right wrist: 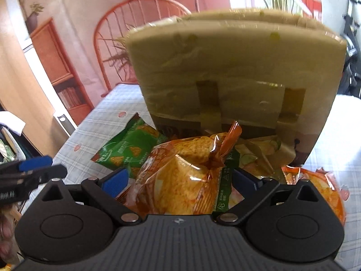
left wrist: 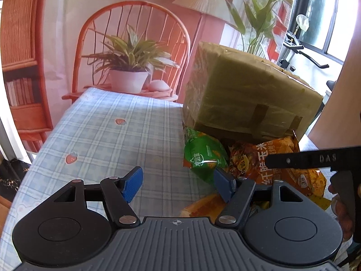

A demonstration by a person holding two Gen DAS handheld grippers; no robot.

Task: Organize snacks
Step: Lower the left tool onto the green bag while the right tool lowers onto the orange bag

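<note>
A pile of snack bags lies on the table under the raised edge of a tilted, tape-wrapped cardboard box [left wrist: 248, 90] [right wrist: 225, 67]. A green bag [left wrist: 203, 155] [right wrist: 128, 149] sits at the pile's left and an orange bag [left wrist: 270, 160] [right wrist: 180, 180] in its middle. My left gripper [left wrist: 178, 183] is open over the tablecloth, its right pad at the green bag's corner and nothing between the pads. My right gripper [right wrist: 180, 180] stands open around the orange bag; its pads do not visibly press it. One finger [left wrist: 304, 158] of the right gripper shows in the left wrist view.
The table wears a blue plaid cloth [left wrist: 101, 135] with strawberry prints. More bags lie at the right [right wrist: 315, 185] and under the box [right wrist: 259, 153]. The person's hand [left wrist: 340, 207] is at the right edge. Behind hangs a printed backdrop of a chair and plant; an exercise bike [left wrist: 304, 54] stands far right.
</note>
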